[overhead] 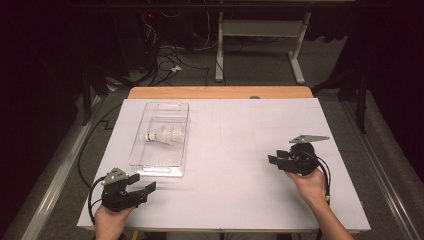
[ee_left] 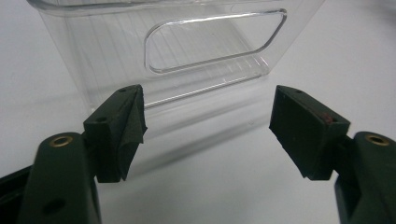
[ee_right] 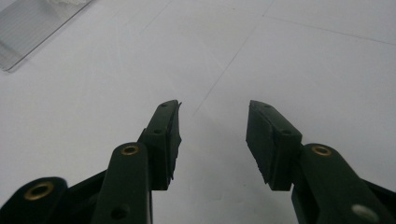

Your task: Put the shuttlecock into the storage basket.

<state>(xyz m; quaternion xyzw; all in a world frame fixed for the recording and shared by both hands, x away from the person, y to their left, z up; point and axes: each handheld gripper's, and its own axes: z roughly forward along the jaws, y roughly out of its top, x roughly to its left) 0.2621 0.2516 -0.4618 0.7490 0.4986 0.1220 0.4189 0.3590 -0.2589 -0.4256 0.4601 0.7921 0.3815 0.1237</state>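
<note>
A clear plastic bin (overhead: 135, 145) lies on the left half of the white table, and a white shuttlecock (overhead: 164, 136) rests on its side inside it. My left gripper (overhead: 142, 182) is held at the table's near-left corner, just short of the bin's near end, open with nothing between the jaws. In the left gripper view the gripper (ee_left: 208, 116) faces the bin's near wall (ee_left: 215, 42) with its handle cut-out. My right gripper (overhead: 276, 157) hovers at the right, pointing left, open and not holding anything. In the right gripper view the gripper (ee_right: 214, 126) looks over bare table, with a corner of the bin (ee_right: 28, 28) at upper left.
A white sheet (overhead: 240, 150) covers the table, with a wooden edge (overhead: 220, 92) showing at the far side. Beyond the table are a desk frame (overhead: 260, 40) and floor cables (overhead: 170, 62).
</note>
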